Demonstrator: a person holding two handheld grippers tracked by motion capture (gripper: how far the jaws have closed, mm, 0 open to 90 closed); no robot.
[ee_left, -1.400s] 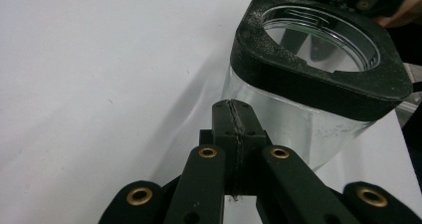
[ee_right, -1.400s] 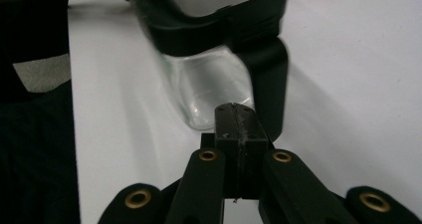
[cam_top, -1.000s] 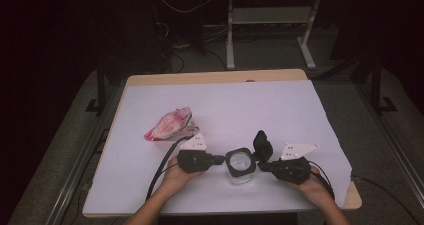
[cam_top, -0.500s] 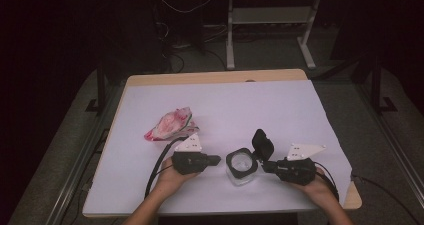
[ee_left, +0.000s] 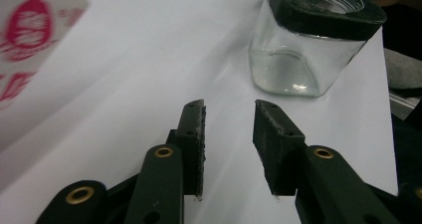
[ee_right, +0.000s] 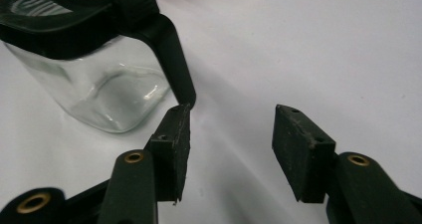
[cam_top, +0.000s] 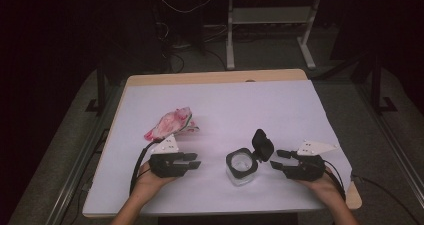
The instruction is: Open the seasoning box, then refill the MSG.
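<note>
A clear glass jar (cam_top: 241,167) with a black rim stands on the white table sheet near the front, its black hinged lid (cam_top: 262,144) flipped up on the right side. My left gripper (cam_top: 193,161) lies left of the jar, a gap away, with its jaws open and nothing between them. In the left gripper view the jar (ee_left: 308,50) stands ahead and to the right of the left gripper (ee_left: 229,115). My right gripper (cam_top: 278,158) is open just right of the lid. The jar (ee_right: 94,79) and lid (ee_right: 169,50) sit beside the right gripper (ee_right: 231,119). Both pairs of jaws have just been opening.
A pink and white packet (cam_top: 169,124) lies on the sheet behind my left gripper, and the packet (ee_left: 30,30) is at the upper left in the left gripper view. The wooden table edge (cam_top: 225,77) runs along the back. A metal stand (cam_top: 270,20) and cables are on the floor beyond.
Both grippers have drawn away from the jar, the left one leftward and the right one rightward. Their jaws, shut before, now stand apart. The jar stays put with its lid up.
</note>
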